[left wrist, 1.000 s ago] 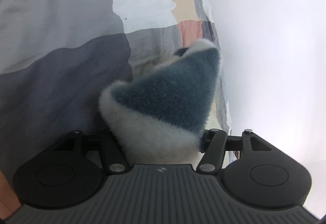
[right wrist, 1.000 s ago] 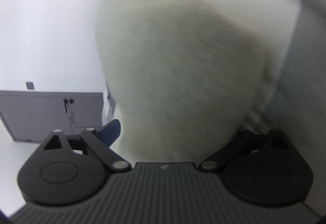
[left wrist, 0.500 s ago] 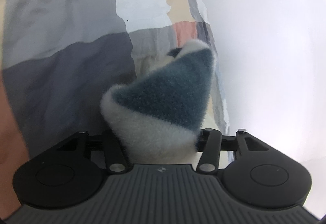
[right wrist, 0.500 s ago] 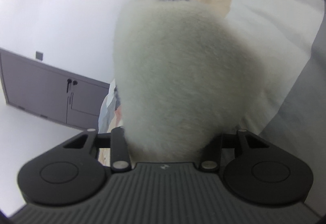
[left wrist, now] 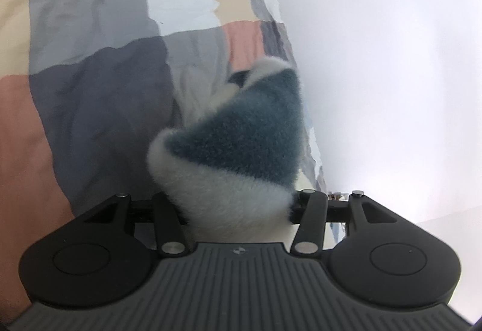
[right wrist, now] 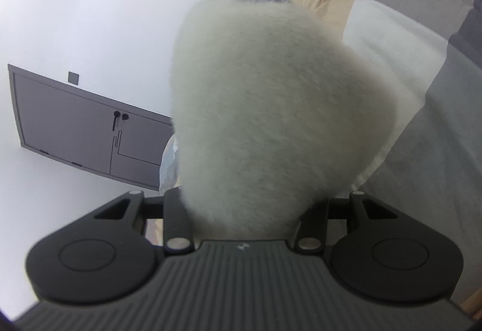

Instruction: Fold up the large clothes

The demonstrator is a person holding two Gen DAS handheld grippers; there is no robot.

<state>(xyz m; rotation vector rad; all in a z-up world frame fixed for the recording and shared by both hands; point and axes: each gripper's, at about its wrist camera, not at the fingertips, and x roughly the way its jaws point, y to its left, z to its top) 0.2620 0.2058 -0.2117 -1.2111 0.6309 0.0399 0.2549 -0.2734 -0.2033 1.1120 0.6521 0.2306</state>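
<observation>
A fluffy garment, teal with a white band (left wrist: 238,147), bunches up between the jaws of my left gripper (left wrist: 238,207); the fingers are hidden under the fleece and the jaws stand closed in on it. In the right wrist view the same fleece shows as a big white mass (right wrist: 271,108) that fills the middle of the frame. My right gripper (right wrist: 244,210) is shut on it, its fingers buried in the pile. Both grippers hold the garment up above the patchwork bedspread (left wrist: 99,90).
The bedspread (right wrist: 452,108) has grey, white, beige and pink blocks and lies wrinkled under the garment. A white wall (left wrist: 391,75) stands beyond the bed's edge. A grey cabinet (right wrist: 84,129) shows at the left of the right wrist view.
Both grippers have tilted and moved along the bed with the fleece still held. In the right wrist view the jaws have closed in and the cabinet has swung upward and tilted.
</observation>
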